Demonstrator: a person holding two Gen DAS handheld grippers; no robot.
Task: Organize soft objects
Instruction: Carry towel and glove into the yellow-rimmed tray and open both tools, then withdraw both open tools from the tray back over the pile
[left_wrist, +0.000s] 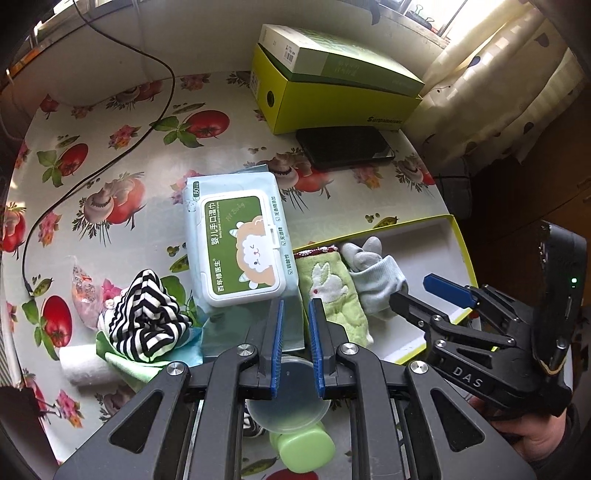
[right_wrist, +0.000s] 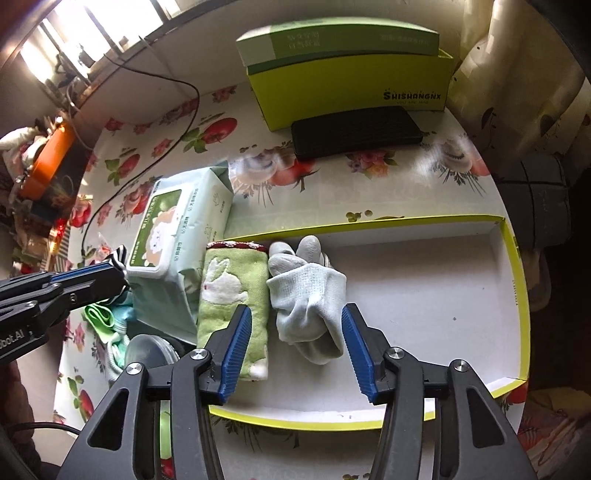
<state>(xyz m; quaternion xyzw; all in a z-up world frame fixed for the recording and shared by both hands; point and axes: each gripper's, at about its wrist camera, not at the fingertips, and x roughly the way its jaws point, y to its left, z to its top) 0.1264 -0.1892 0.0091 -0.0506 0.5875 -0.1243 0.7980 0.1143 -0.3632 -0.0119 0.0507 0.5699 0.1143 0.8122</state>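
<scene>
Soft objects, two of them, lying side by side in a shallow white tray with a yellow-green rim (right_wrist: 511, 251): a folded green towel with a white rabbit (right_wrist: 232, 291) and, touching it at its 3 o'clock side, a pale grey glove (right_wrist: 310, 295). Right gripper (right_wrist: 297, 350) held above the glove, jaws spread wide, blue pads clear of the fabric, nothing gripped. Left gripper (left_wrist: 295, 343) at the tray's 9 o'clock, jaws narrowed to a slim gap with nothing between them, hovering over the near edge of a wet wipes pack (left_wrist: 240, 247). Striped black and white cloth (left_wrist: 147, 314) at the pack's 8 o'clock, on a floral tablecloth (left_wrist: 110, 166). Green boxes (right_wrist: 351, 70) and a black case (right_wrist: 354, 133) at 12 o'clock.
</scene>
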